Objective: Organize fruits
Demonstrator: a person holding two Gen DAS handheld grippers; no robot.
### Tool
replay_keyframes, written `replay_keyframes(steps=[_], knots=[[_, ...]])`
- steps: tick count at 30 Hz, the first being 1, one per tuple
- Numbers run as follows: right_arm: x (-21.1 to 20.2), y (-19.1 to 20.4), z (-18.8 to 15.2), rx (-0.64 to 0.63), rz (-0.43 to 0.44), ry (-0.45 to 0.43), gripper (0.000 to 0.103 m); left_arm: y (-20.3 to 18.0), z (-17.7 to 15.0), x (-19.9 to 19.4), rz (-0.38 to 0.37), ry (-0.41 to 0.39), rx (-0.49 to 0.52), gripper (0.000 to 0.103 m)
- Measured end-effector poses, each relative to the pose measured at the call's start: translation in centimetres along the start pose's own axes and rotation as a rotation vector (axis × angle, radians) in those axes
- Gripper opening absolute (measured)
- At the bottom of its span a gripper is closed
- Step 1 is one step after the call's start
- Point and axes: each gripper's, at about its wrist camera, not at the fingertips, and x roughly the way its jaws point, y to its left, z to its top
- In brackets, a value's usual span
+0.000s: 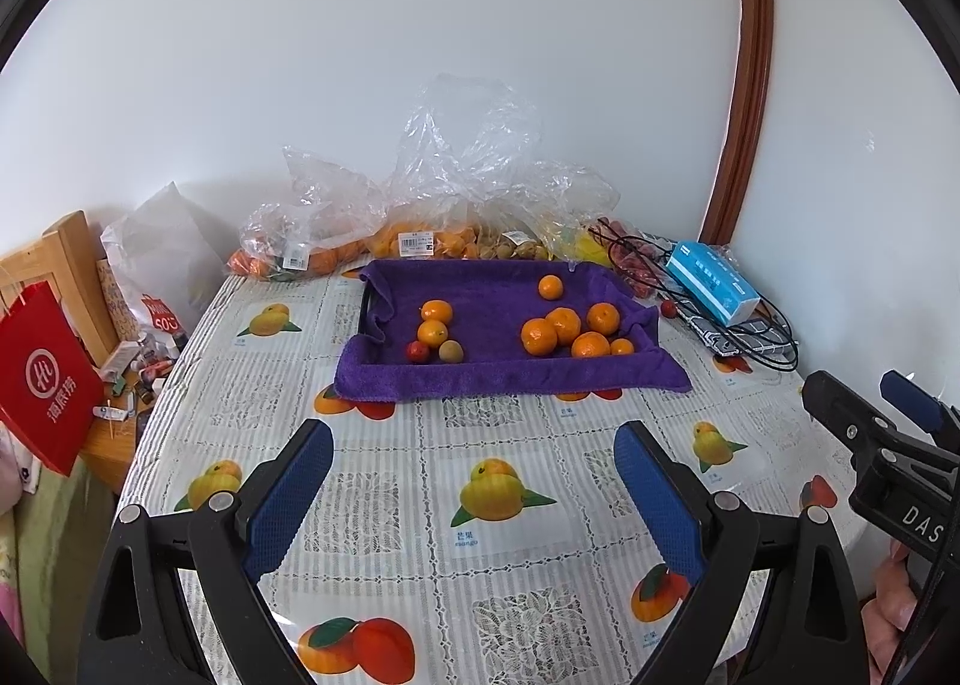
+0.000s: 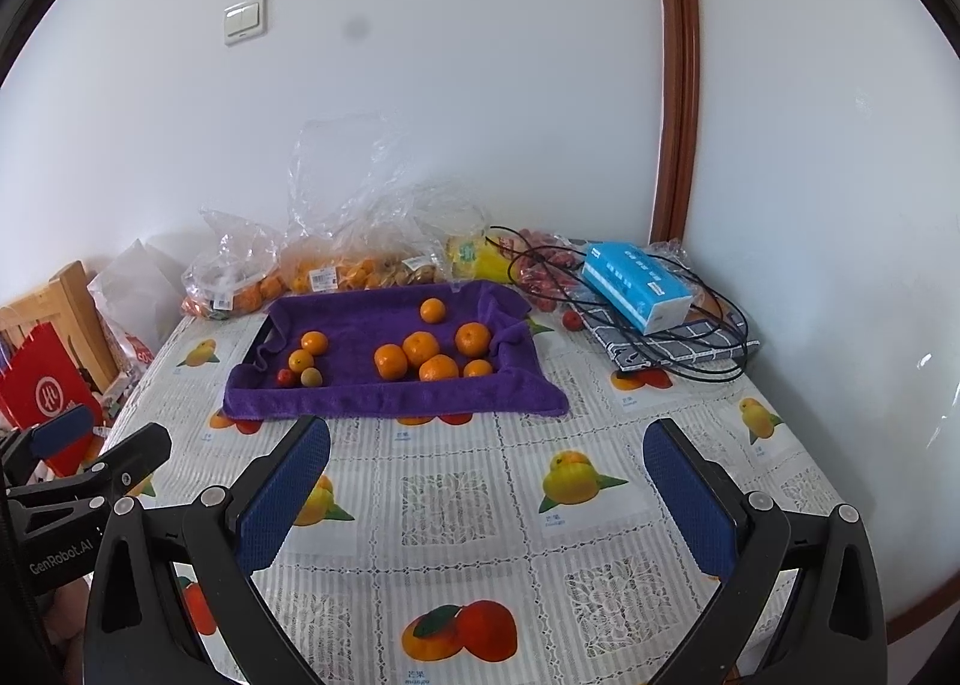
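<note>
Oranges (image 1: 563, 326), lying loose on the purple towel (image 1: 480, 373) over the tray, look light, round and apt to roll, best pinched gently across the middle; left gripper (image 1: 474, 496) and right gripper (image 2: 487, 496) both gape empty above the tablecloth (image 1: 432, 445).

Bright, even daylight — soft shadows, sharp focus; fisheye bends the edges, corners black.
</note>
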Motion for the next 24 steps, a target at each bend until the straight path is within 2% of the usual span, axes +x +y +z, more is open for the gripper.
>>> replay_keyframes(steps=[24], knots=[[-0.18,-0.15,-0.09,-0.002,0.004,-0.003,0.103,-0.12,-0.24,0.05,-0.001,-0.003,-0.005,0.095]])
